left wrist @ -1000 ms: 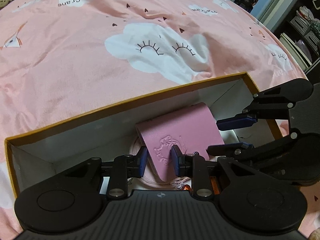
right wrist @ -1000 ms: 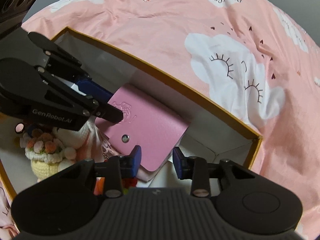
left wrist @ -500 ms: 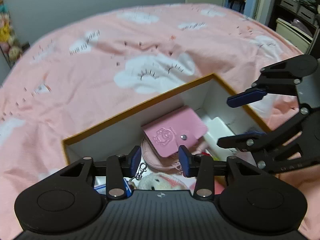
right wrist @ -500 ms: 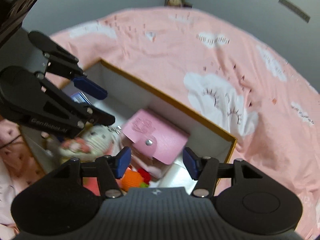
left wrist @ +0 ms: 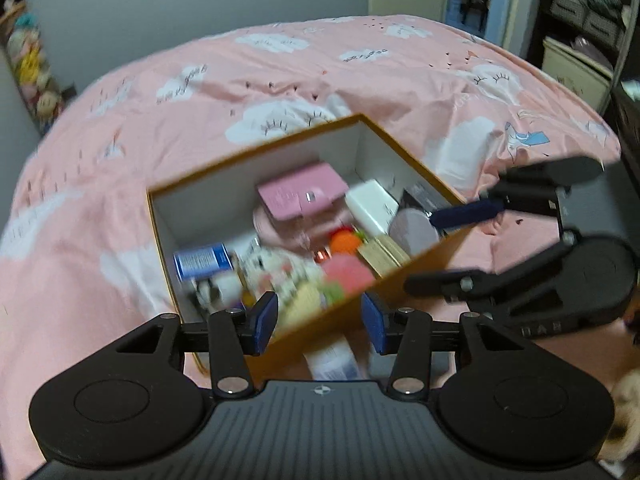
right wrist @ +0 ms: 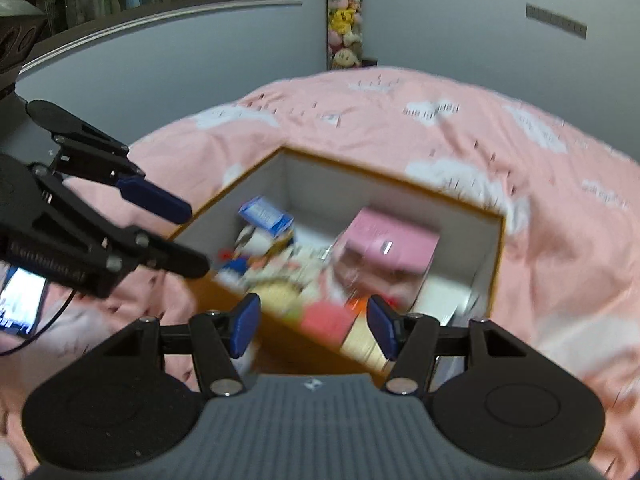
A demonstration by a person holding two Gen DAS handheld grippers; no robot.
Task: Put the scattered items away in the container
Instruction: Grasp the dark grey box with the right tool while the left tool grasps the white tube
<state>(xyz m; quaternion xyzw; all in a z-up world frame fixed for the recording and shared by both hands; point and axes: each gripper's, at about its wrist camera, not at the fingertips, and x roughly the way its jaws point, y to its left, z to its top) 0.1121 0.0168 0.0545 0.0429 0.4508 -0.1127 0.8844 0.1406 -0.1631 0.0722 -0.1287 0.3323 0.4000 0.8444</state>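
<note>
An orange-rimmed cardboard box point(left wrist: 248, 148) with white inner walls sits on the pink bed; it also shows in the right wrist view point(right wrist: 494, 248). Inside lie a pink card wallet point(left wrist: 300, 194), also in the right wrist view point(right wrist: 394, 246), a blue-and-white packet point(left wrist: 202, 260), a white block point(left wrist: 370, 204), an orange ball point(left wrist: 344, 240) and soft toys. My left gripper point(left wrist: 318, 318) is open and empty, above the box's near wall. My right gripper point(right wrist: 314, 326) is open and empty, also above the near wall. Each gripper shows in the other's view.
The pink cloud-print bedspread point(left wrist: 280, 72) surrounds the box. A white tube-like item point(left wrist: 334, 360) lies outside the box by its near wall. A lit phone point(right wrist: 20, 300) lies at the left. Shelves point(left wrist: 580, 20) stand to the right of the bed; plush toys point(right wrist: 344, 24) hang in the far corner.
Both grippers have pulled back and up out of the box and opened wider. The pink wallet, earlier between the fingers, now lies inside the box. The views are motion-blurred.
</note>
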